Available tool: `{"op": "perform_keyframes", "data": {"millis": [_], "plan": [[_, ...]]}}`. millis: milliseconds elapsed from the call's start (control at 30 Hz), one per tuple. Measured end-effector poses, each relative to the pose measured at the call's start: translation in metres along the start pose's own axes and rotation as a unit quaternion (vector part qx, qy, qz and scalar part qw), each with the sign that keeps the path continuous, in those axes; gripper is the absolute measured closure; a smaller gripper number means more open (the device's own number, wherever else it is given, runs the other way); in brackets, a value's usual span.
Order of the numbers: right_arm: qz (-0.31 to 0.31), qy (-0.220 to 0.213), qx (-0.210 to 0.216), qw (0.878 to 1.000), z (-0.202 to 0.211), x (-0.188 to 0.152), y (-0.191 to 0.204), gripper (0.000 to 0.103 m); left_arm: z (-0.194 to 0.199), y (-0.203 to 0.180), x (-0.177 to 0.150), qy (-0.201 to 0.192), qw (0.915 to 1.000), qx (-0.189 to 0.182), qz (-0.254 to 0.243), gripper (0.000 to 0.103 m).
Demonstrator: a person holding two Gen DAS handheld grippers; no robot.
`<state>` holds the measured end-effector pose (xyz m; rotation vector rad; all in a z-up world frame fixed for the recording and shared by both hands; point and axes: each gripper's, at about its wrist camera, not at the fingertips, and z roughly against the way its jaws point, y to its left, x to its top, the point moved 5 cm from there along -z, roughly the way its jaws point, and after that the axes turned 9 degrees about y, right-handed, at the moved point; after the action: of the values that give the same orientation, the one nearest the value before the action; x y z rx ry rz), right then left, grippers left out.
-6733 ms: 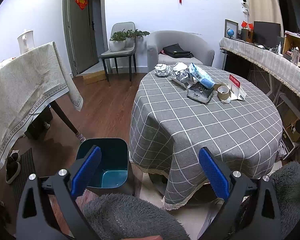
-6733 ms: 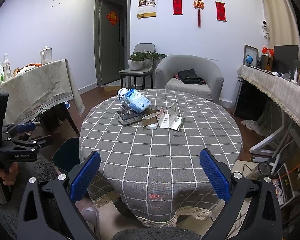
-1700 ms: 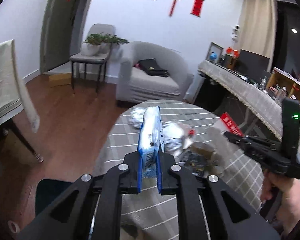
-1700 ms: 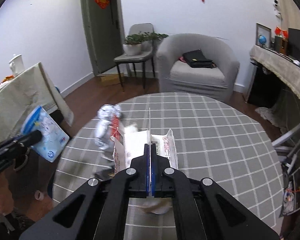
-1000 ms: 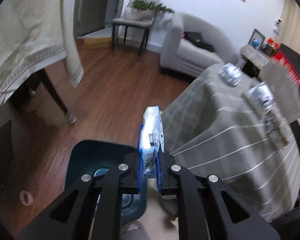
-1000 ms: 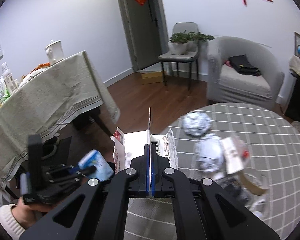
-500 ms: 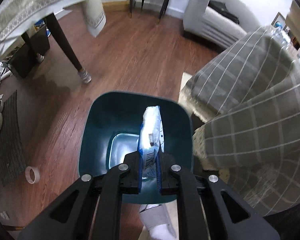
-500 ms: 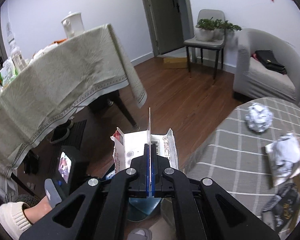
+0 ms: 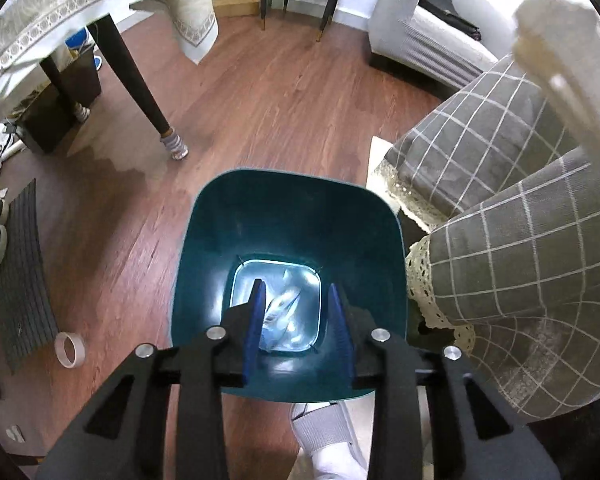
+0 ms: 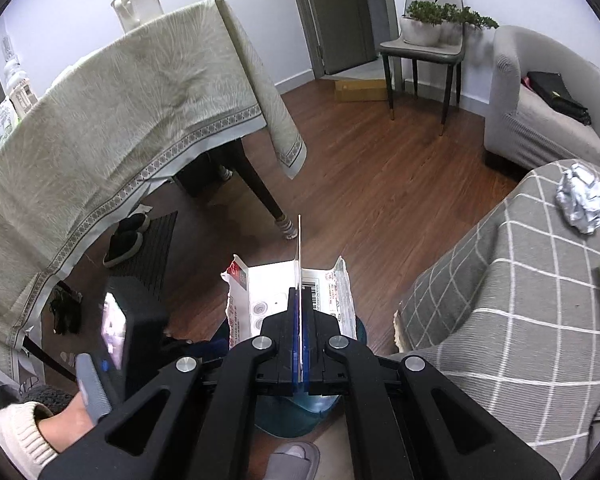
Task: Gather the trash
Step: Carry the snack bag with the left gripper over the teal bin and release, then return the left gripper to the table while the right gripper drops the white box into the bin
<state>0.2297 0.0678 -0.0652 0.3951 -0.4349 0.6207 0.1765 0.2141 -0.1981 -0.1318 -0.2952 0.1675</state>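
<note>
I see a grey checked table (image 10: pixel 512 320) with crumpled foil (image 10: pixel 582 198) waiting on top. Beside it stands a teal bin (image 9: pixel 288 216). My left gripper (image 9: pixel 296 328) hovers above it, its jaws just parted to drop a blue packet (image 9: pixel 282 310), now inside. My right gripper (image 10: pixel 300 340) stays clamped on a flattened carton (image 10: pixel 268 300), brought near for dumping next.

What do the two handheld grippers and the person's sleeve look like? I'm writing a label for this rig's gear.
Both the left gripper and the right gripper have matte black angular linkage arms with round silver bolts and flat blue finger pads. The left unit's body, seen from the right wrist camera, carries a small lit screen. The sleeve is cream ribbed knit.
</note>
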Motion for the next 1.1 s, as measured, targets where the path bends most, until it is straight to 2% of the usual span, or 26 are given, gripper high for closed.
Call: {"op": "perform_keyframes", "data": {"millis": [133,467,800,933,1100], "plan": [[-0.002,0.013,0.003,1.0,-0.015,-0.001,0.003,0.102,0.024,0.001,0.004,-0.035,0.9994,0.006,-0.006,0.06],[0.014,0.056,-0.006,0.998,-0.057,-0.011,0.022,0.102,0.091,0.015,0.018,-0.125,0.9917,-0.012,0.027,0.061],[0.029,0.131,-0.016,0.991,-0.129,-0.044,0.027,0.102,0.152,0.003,0.03,-0.181,0.982,-0.034,0.039,0.074],[0.043,0.153,-0.028,0.987,-0.151,-0.056,0.028,0.102,0.162,-0.003,0.031,-0.182,0.9822,-0.031,0.034,0.076],[0.041,0.179,-0.029,0.983,-0.172,-0.066,0.029,0.101,0.176,-0.013,0.033,-0.192,0.9796,-0.048,0.036,0.076]]}}
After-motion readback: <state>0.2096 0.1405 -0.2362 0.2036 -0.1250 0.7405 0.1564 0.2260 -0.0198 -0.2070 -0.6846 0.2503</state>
